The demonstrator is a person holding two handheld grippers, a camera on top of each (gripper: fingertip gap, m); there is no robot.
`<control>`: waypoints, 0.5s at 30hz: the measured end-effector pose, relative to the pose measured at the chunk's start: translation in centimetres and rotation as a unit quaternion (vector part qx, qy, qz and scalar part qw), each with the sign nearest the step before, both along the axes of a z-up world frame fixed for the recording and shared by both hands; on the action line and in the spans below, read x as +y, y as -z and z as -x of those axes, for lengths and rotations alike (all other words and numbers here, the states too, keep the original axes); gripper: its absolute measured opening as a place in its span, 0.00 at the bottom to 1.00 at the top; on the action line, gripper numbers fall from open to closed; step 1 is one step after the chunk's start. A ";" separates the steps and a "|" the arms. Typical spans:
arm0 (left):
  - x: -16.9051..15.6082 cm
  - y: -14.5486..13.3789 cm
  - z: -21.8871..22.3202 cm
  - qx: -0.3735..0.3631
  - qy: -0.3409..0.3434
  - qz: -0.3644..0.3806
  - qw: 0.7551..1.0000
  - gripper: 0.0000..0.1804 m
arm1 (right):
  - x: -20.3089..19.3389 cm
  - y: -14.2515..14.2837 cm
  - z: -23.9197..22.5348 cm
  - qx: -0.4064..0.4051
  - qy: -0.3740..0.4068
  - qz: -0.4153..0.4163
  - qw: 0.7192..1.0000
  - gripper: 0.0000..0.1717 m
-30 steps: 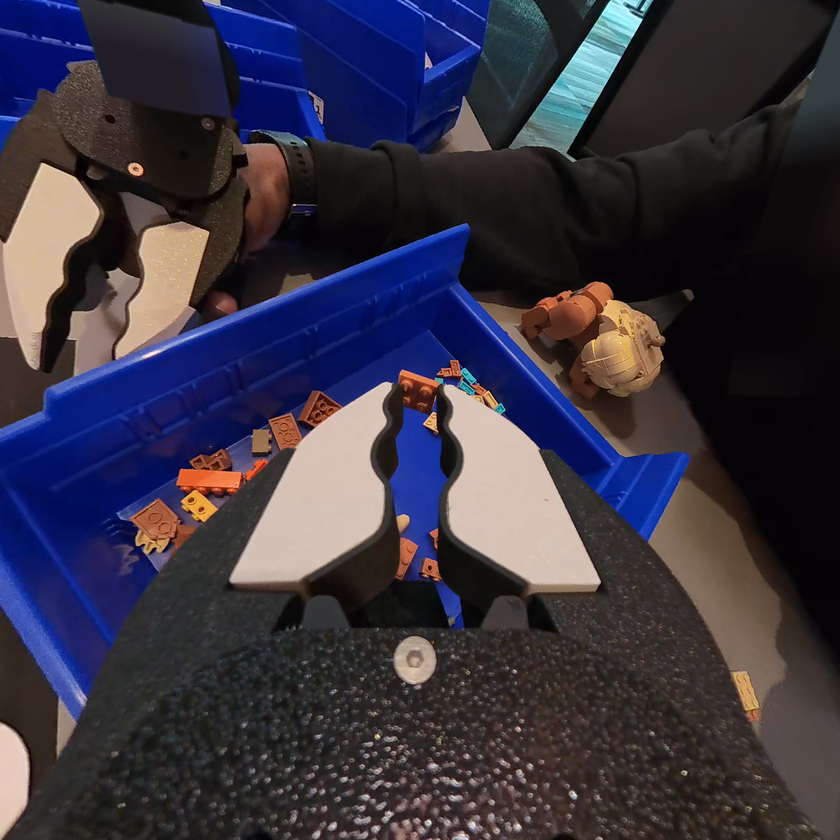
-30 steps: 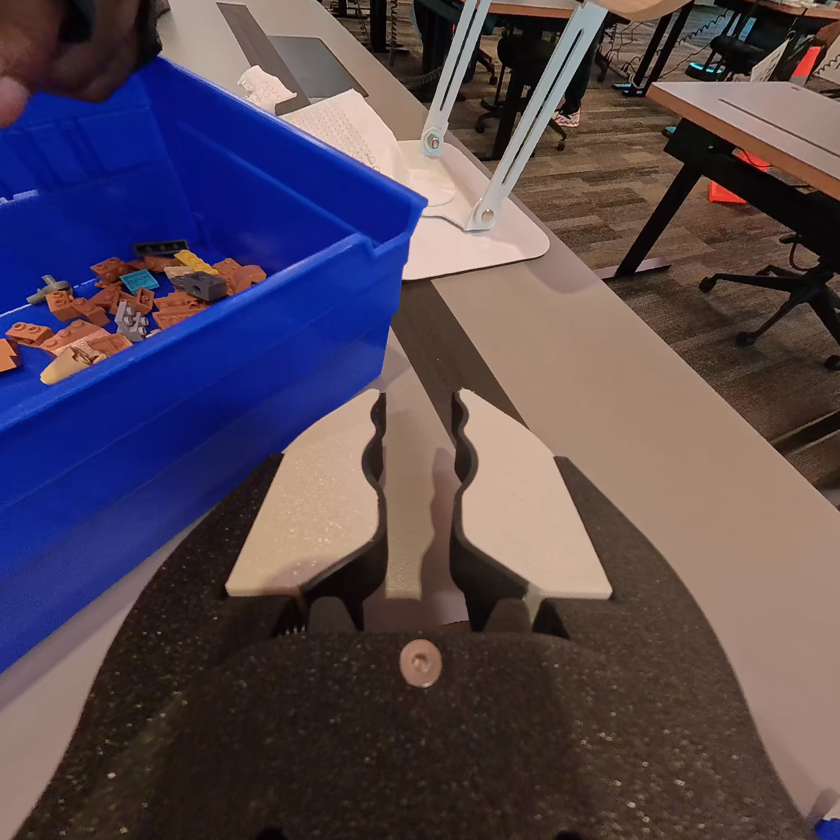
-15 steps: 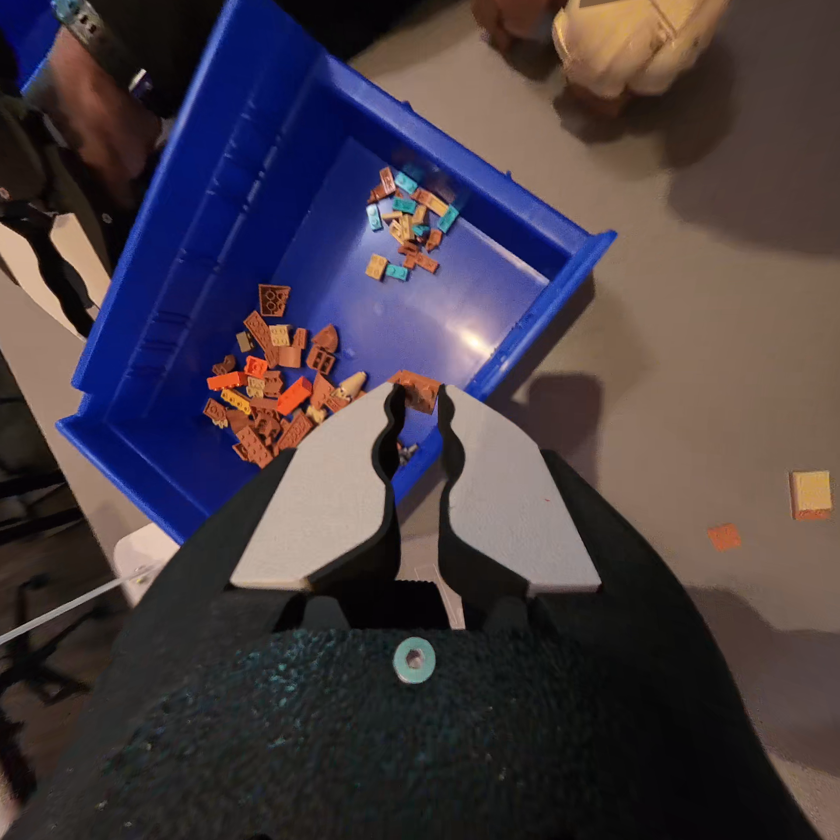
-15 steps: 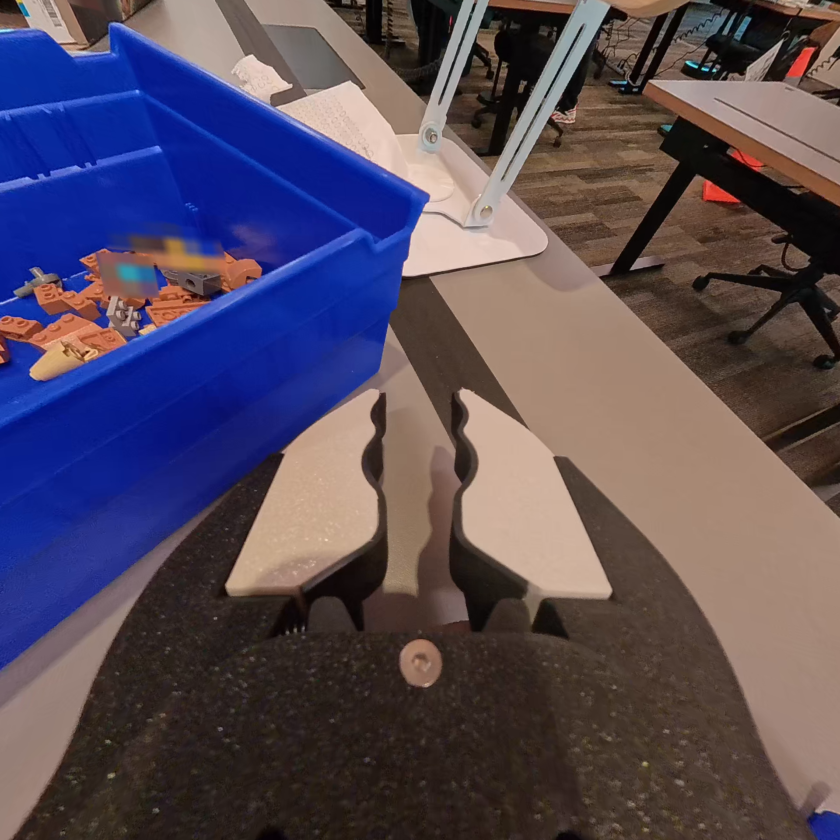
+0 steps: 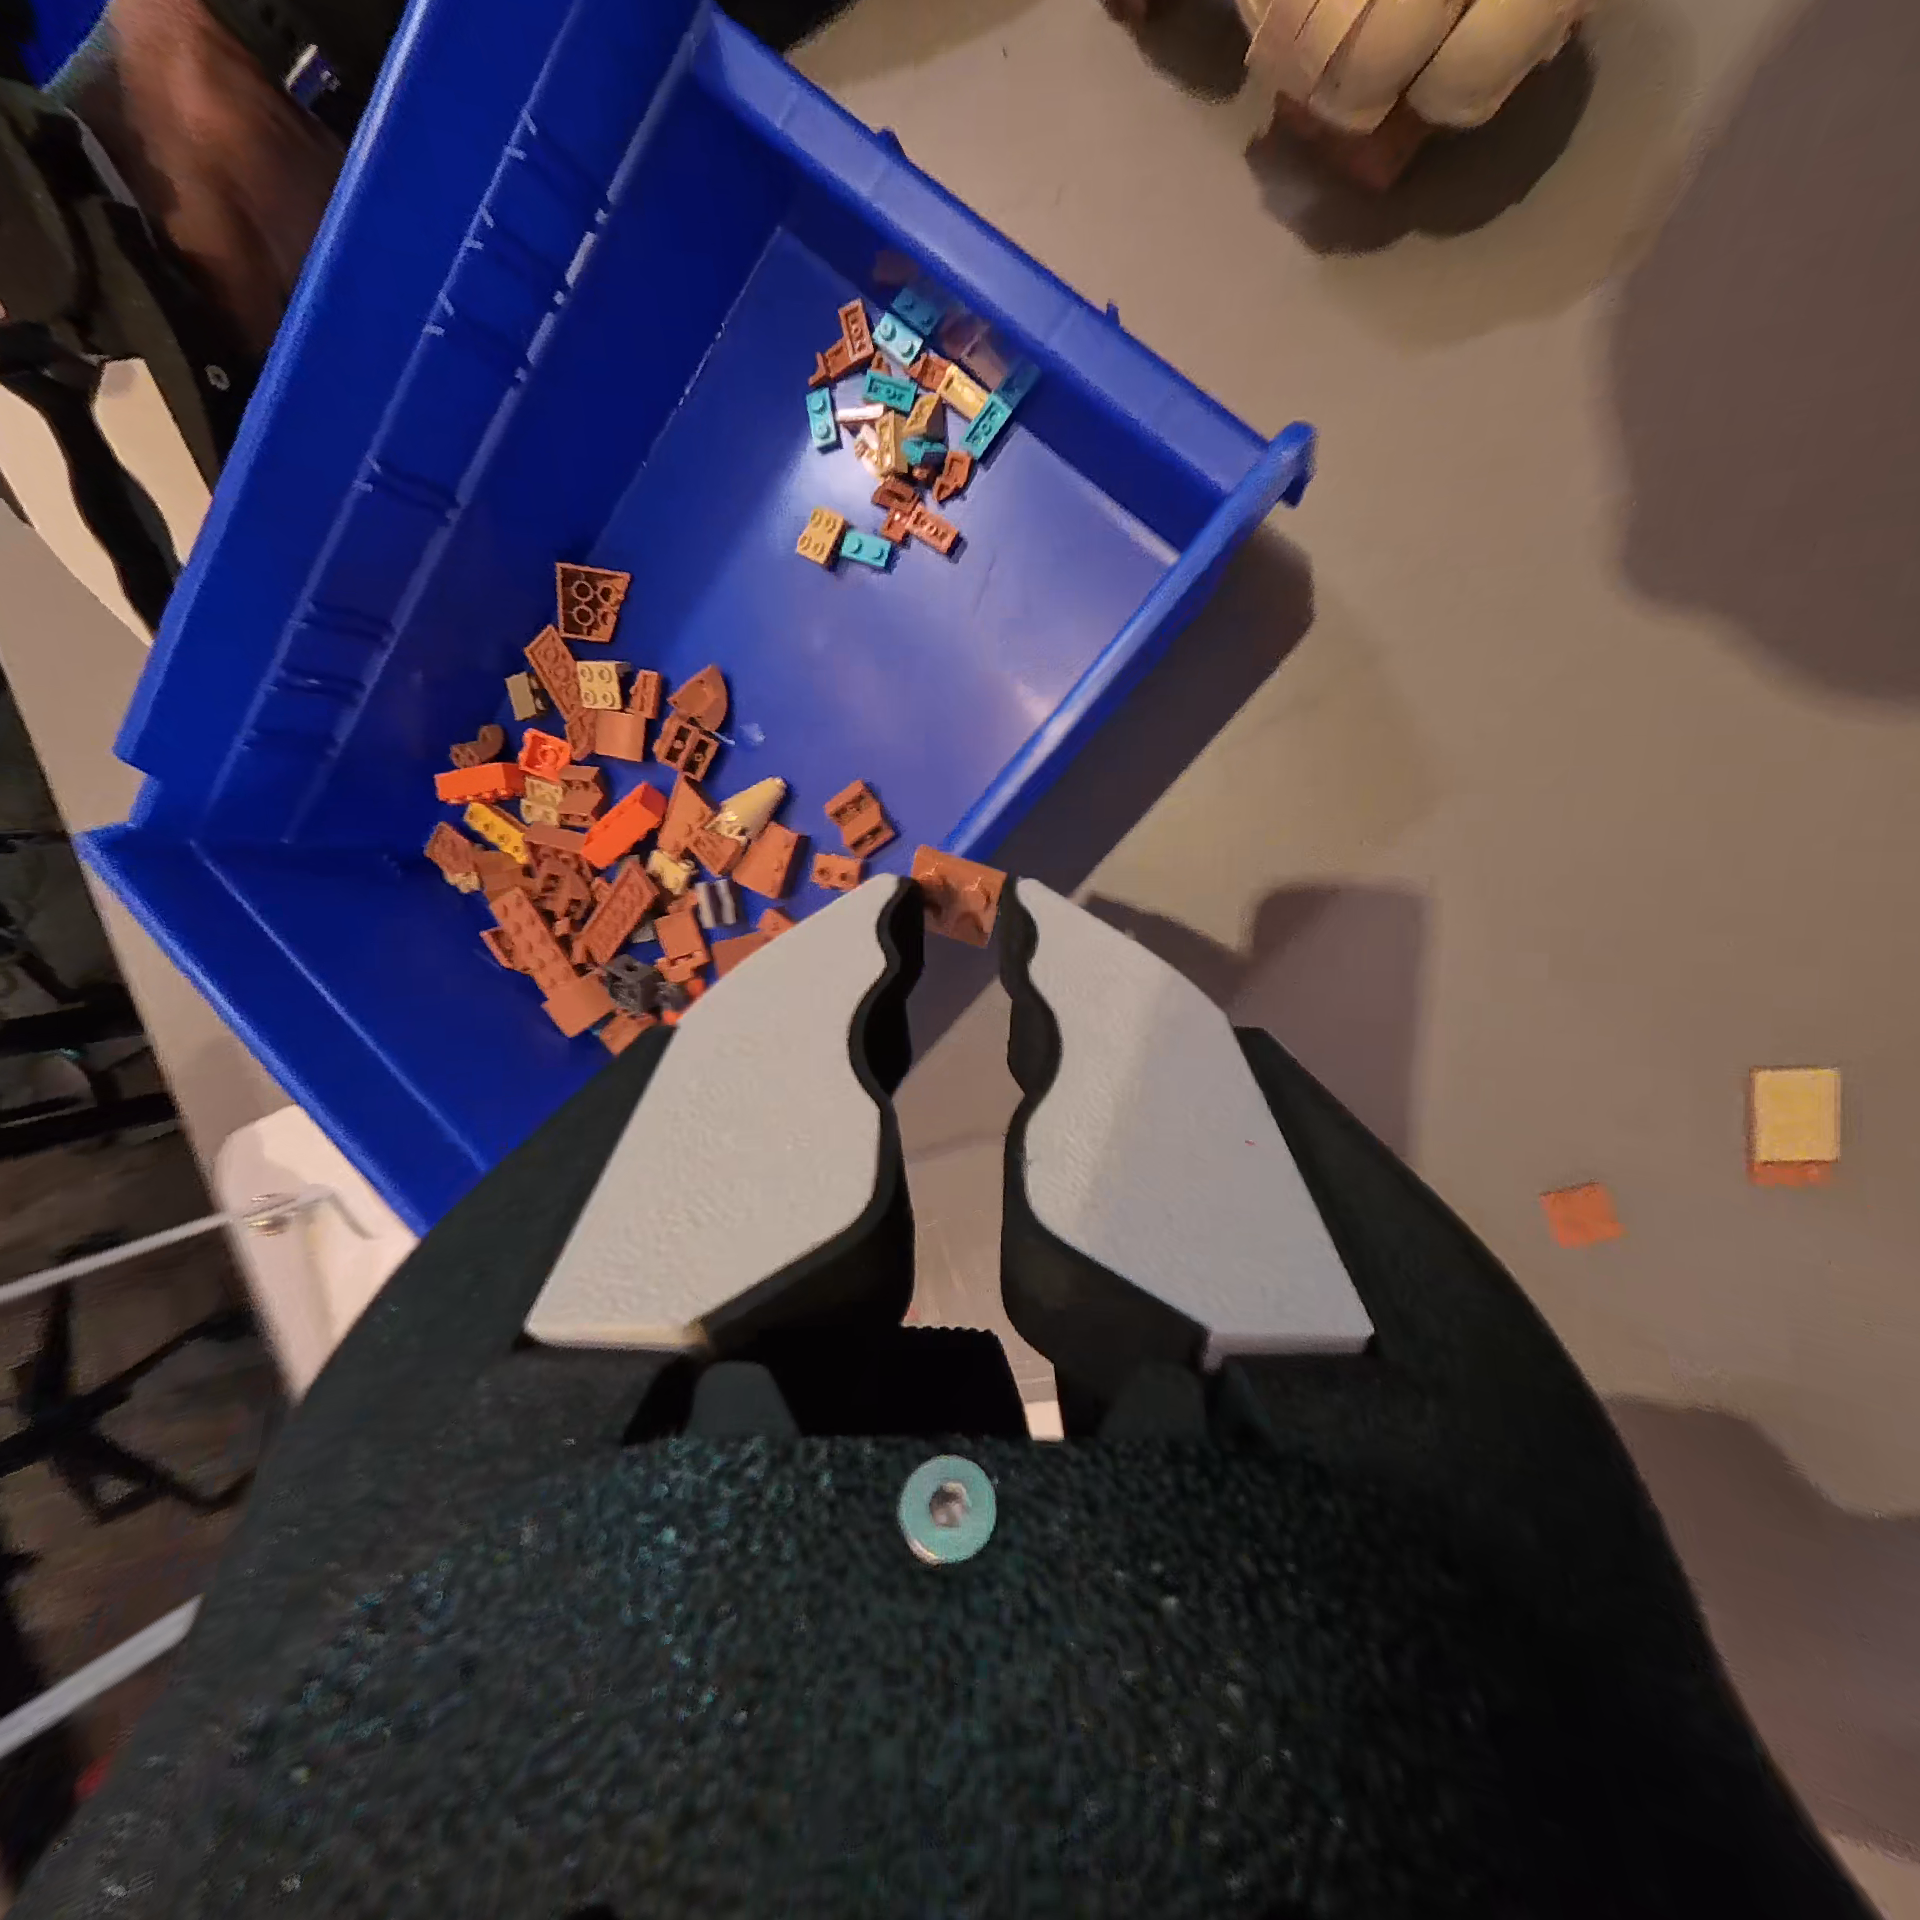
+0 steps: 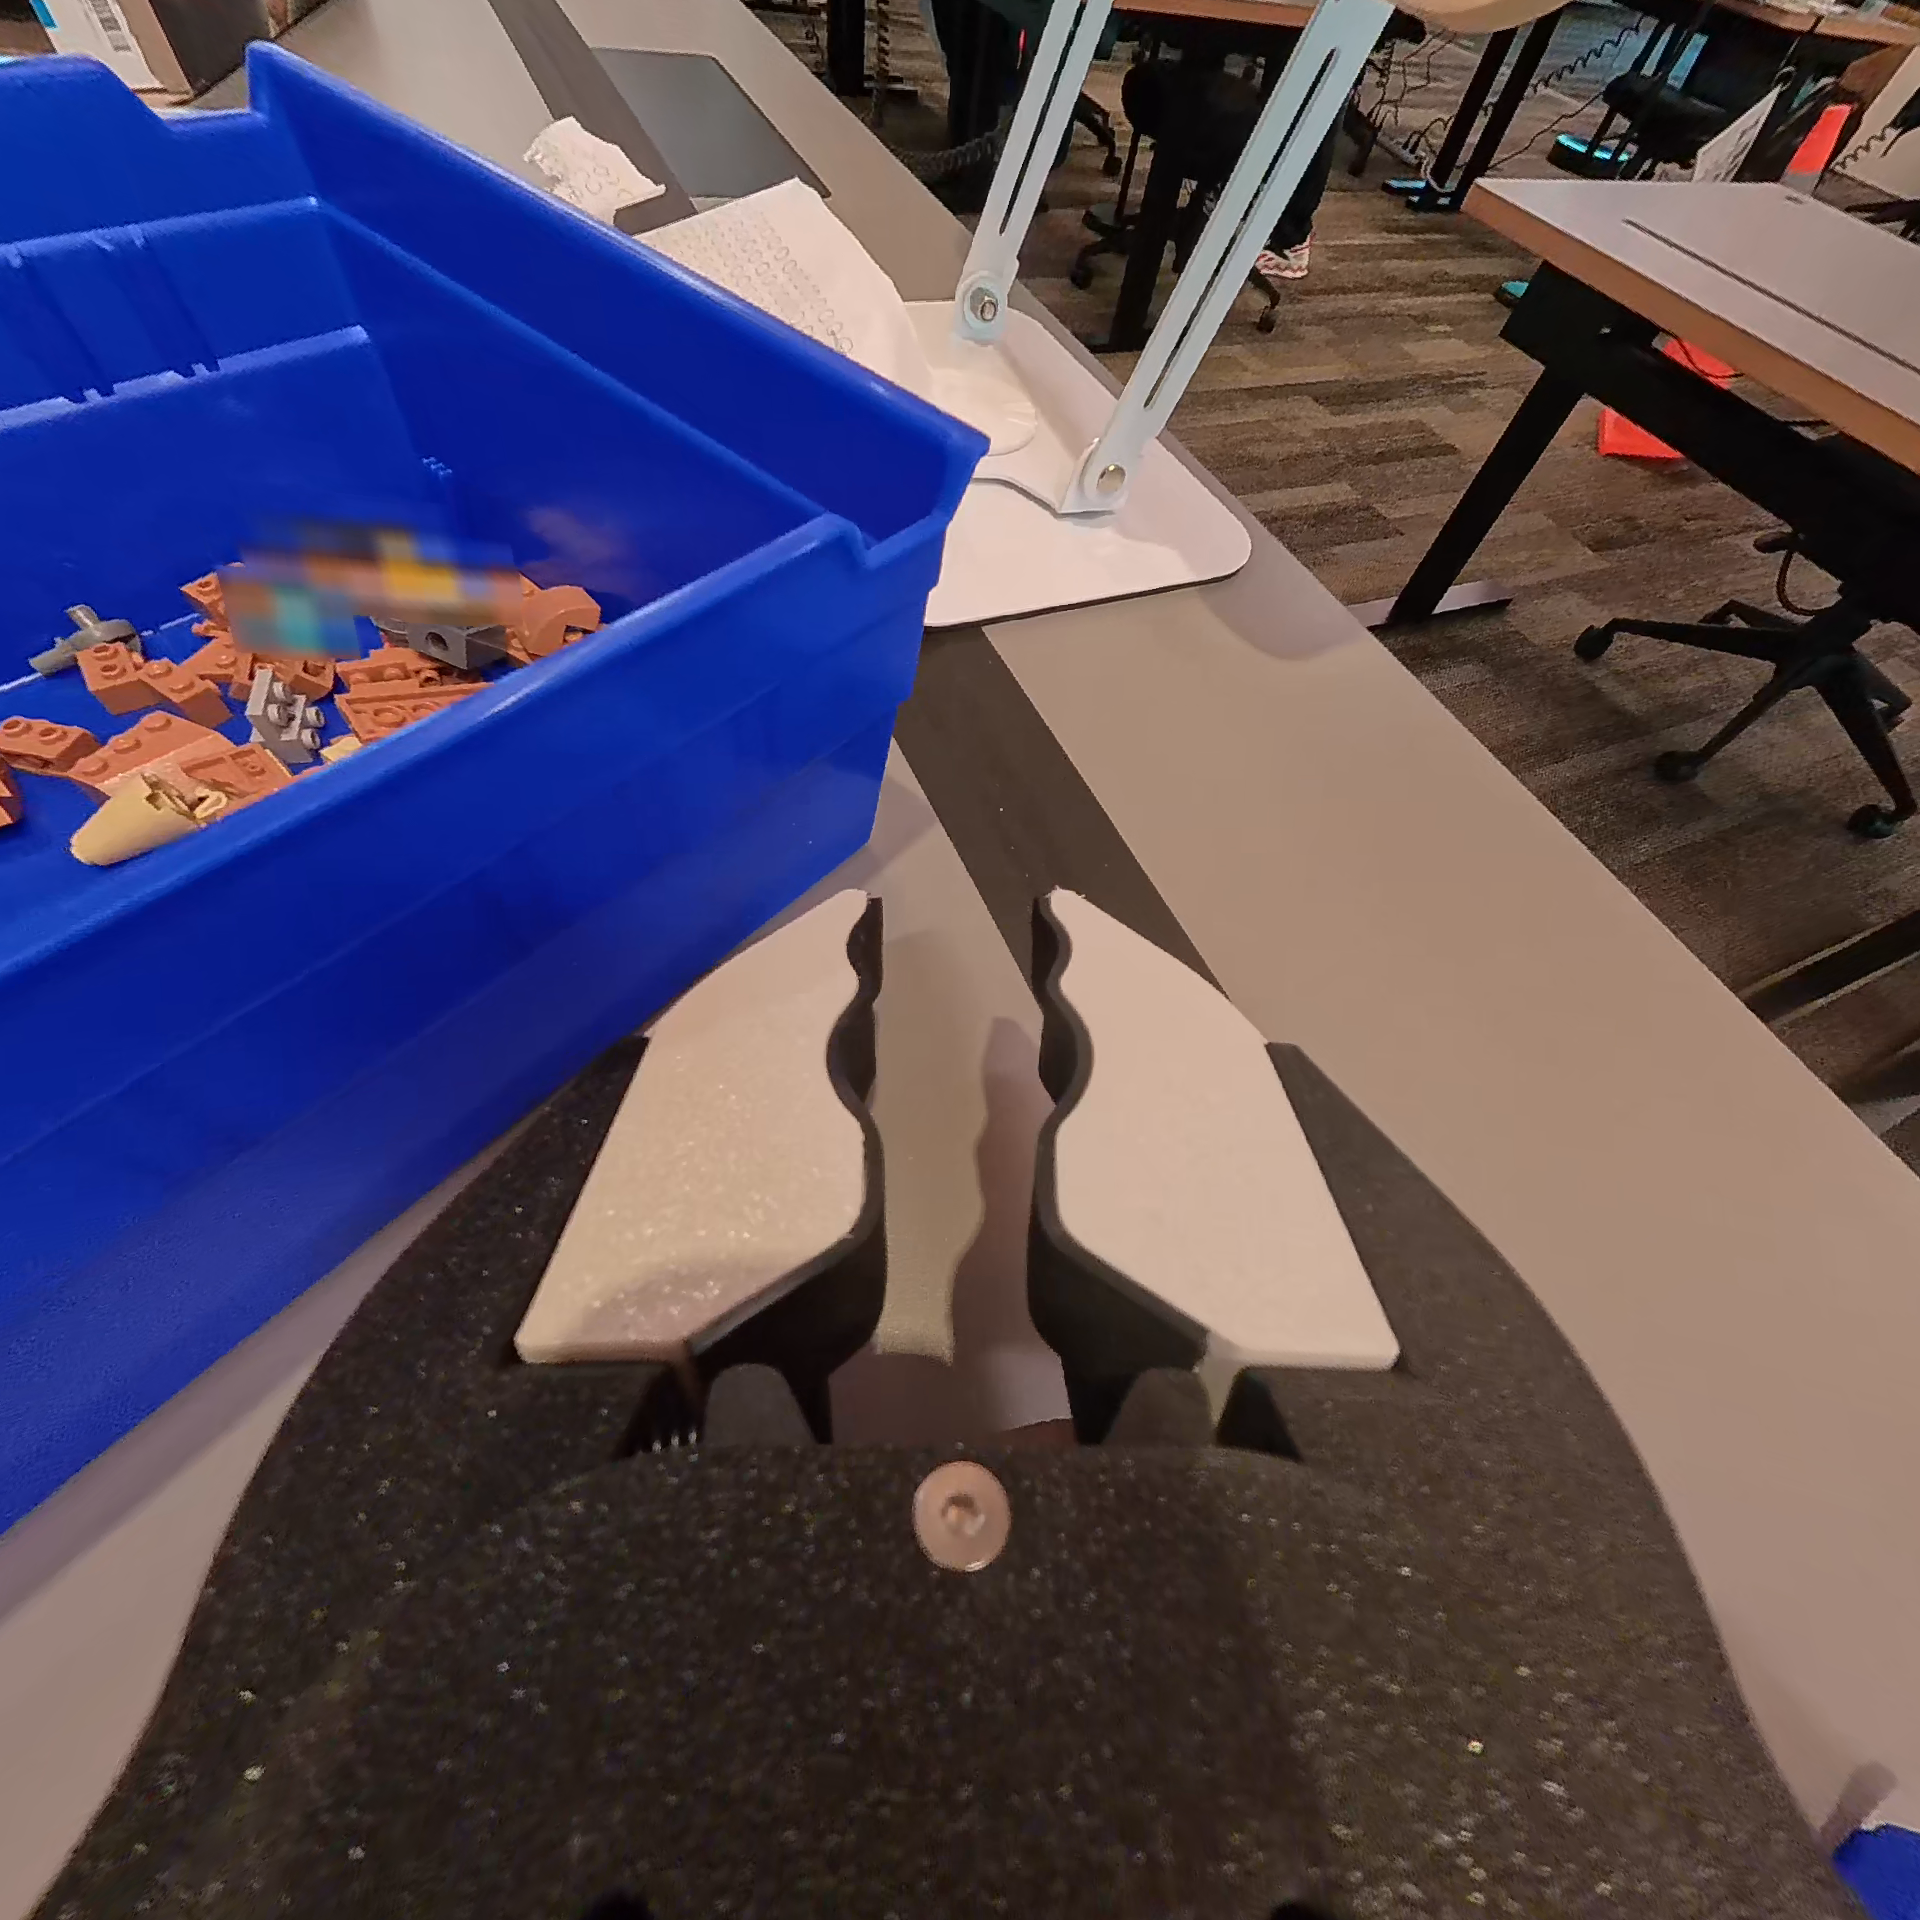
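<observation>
Bricks in brown, orange, tan and teal lie in two loose heaps on the floor of the blue bin point(image 5: 436, 395), which sits skewed on the grey surface point(image 5: 1455, 727), its long axis running from about 7 to 1 o'clock in the left wrist view. At 12 o'clock a tan and brown toy figure point(image 5: 1392, 73) stands well apart from the bin. At 3 o'clock two flat tiles, one tan point(image 5: 1794, 1114) and one orange point(image 5: 1579, 1214), lie on the surface. The left gripper point(image 5: 961, 906) hangs over the bin's near rim, its fingers point(image 5: 1122, 1039) pinching a small brown brick point(image 5: 961, 902), a squarish piece tilted with its studded face toward the camera. The right gripper point(image 6: 956, 914) rests low beside the bin's outer wall, fingers spread with nothing between them.
</observation>
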State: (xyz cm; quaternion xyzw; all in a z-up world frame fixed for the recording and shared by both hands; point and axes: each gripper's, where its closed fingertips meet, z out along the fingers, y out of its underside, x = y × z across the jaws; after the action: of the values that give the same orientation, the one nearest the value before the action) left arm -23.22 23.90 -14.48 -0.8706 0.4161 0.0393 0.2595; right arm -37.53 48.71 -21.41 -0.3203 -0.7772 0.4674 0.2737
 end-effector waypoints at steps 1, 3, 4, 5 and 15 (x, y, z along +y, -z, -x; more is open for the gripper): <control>-0.6 0.0 -0.3 -0.030 -0.008 -0.008 0.999 0.08 | 0.0 0.0 0.0 0.000 0.001 0.000 1.000 0.16; -1.8 -0.3 -1.3 -0.130 -0.026 -0.037 0.990 0.08 | 0.0 0.0 -0.1 0.001 0.002 0.000 1.000 0.16; -2.4 -0.7 -1.8 -0.197 -0.038 -0.058 0.978 0.08 | 0.0 0.0 -0.1 0.002 0.003 0.000 1.000 0.16; -3.0 -1.0 -2.0 -0.260 -0.052 -0.078 0.961 0.08 | 0.0 0.0 -0.2 0.002 0.004 -0.001 1.000 0.16; -9.0 -0.1 0.1 -0.513 -0.127 -0.214 0.821 0.08 | 0.1 -0.1 -0.2 0.006 0.013 -0.002 1.000 0.16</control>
State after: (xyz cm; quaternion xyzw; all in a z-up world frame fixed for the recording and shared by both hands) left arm -23.32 14.88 -14.34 -0.7326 0.0891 -0.2923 0.6081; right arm -37.32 48.84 -21.34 -0.3266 -0.7722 0.4645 0.2852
